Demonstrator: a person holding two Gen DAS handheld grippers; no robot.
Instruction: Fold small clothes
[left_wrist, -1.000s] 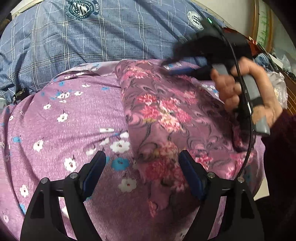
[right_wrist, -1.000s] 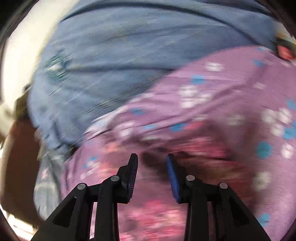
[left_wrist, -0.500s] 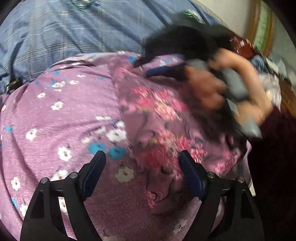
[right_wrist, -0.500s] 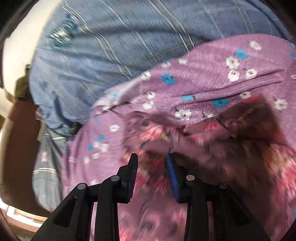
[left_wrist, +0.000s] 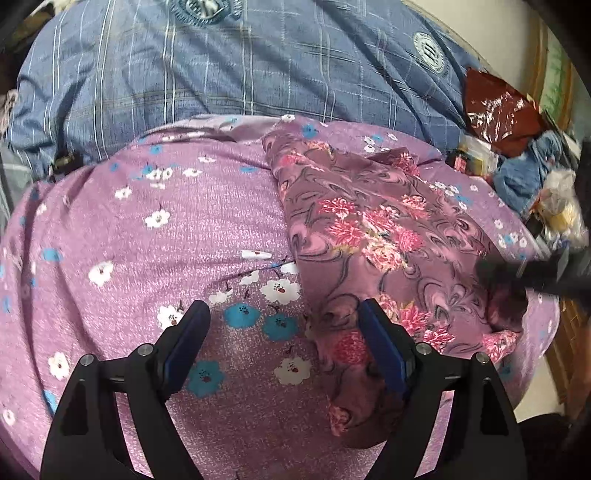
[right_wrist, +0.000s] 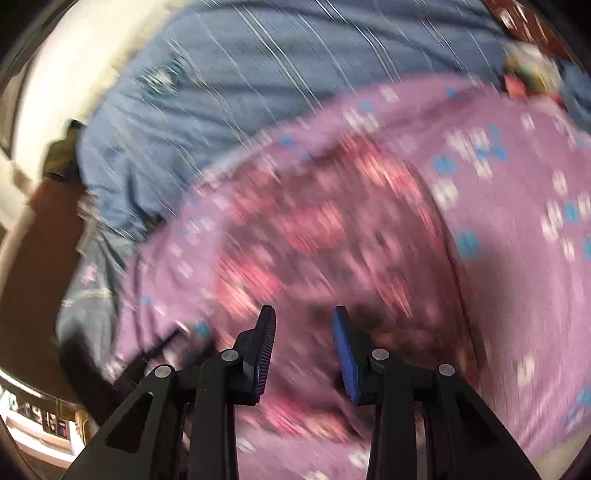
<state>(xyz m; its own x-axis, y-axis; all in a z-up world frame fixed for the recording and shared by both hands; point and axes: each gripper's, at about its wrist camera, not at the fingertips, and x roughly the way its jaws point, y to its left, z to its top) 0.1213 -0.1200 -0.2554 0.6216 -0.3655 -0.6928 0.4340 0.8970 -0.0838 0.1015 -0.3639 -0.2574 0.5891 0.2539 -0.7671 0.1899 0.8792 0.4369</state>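
Note:
A small mauve garment with pink flowers (left_wrist: 376, 236) lies folded lengthwise on a purple cloth with white and blue flowers (left_wrist: 166, 229). My left gripper (left_wrist: 284, 343) is open and empty, hovering over the garment's near left edge. My right gripper (left_wrist: 517, 275) shows as a dark blur at the garment's right edge. In the right wrist view, which is motion-blurred, the right gripper (right_wrist: 303, 354) stands partly open over the garment (right_wrist: 303, 229) with nothing between its pads.
A blue plaid sheet (left_wrist: 240, 66) covers the bed behind the purple cloth. A red foil bag (left_wrist: 495, 107) and a pile of small items (left_wrist: 535, 177) sit at the far right. A cream wall edge (right_wrist: 48, 85) lies beyond the bed.
The right gripper has swung from the garment's far end down to its right near edge. The garment now lies flatter and wider. The left gripper has barely moved.

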